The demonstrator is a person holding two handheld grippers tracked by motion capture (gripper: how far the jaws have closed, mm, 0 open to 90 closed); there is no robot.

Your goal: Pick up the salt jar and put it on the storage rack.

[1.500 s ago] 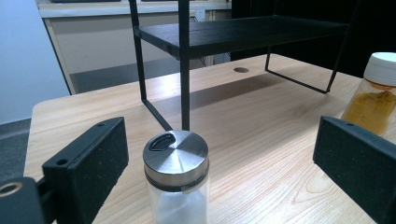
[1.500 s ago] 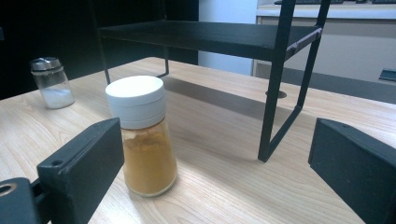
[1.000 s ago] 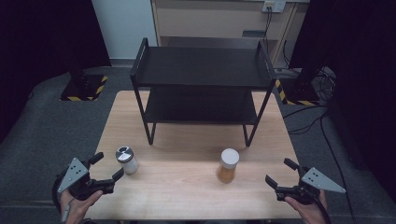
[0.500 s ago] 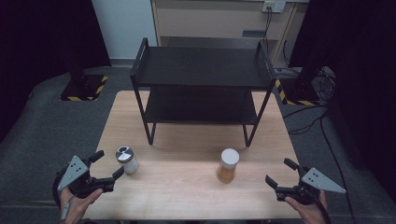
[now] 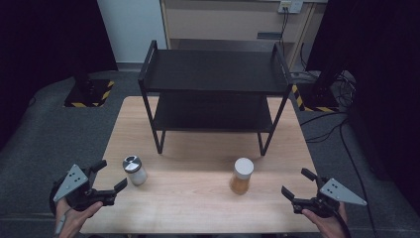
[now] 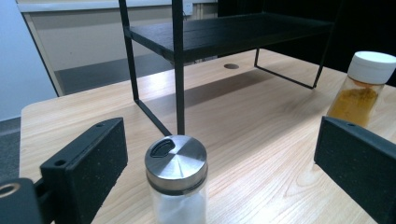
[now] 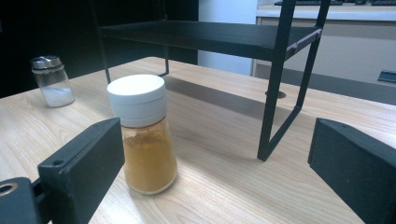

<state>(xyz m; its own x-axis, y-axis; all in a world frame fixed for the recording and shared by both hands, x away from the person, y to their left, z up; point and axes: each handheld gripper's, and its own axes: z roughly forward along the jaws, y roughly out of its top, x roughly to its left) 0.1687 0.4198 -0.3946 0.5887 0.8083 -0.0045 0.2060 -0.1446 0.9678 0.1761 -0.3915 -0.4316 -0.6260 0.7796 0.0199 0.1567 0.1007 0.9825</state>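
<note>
Compared with a second ago, my left gripper [image 5: 110, 176] has edged slightly toward the salt shaker [image 5: 134, 170]; my right gripper [image 5: 300, 184] and both jars have not moved. Both sets of tongs gape wide and hold nothing.

Taking the black two-tier rack [image 5: 214, 96] as landmark: the salt shaker stands upright on the wooden table [image 5: 198, 198] in front of the rack's front left leg. In the left gripper view it sits between my jaws, touching neither. It is clear glass, half full of white grains, with a brushed steel cap [image 6: 175, 158] that has one oval pouring hole.

The spice jar [image 5: 241, 176] stands before the rack's front right leg, well apart from my right gripper. It is clear and tapering, holding orange-brown powder under a smooth white screw cap [image 7: 136, 99]. Neither jar bears a readable label.
</note>
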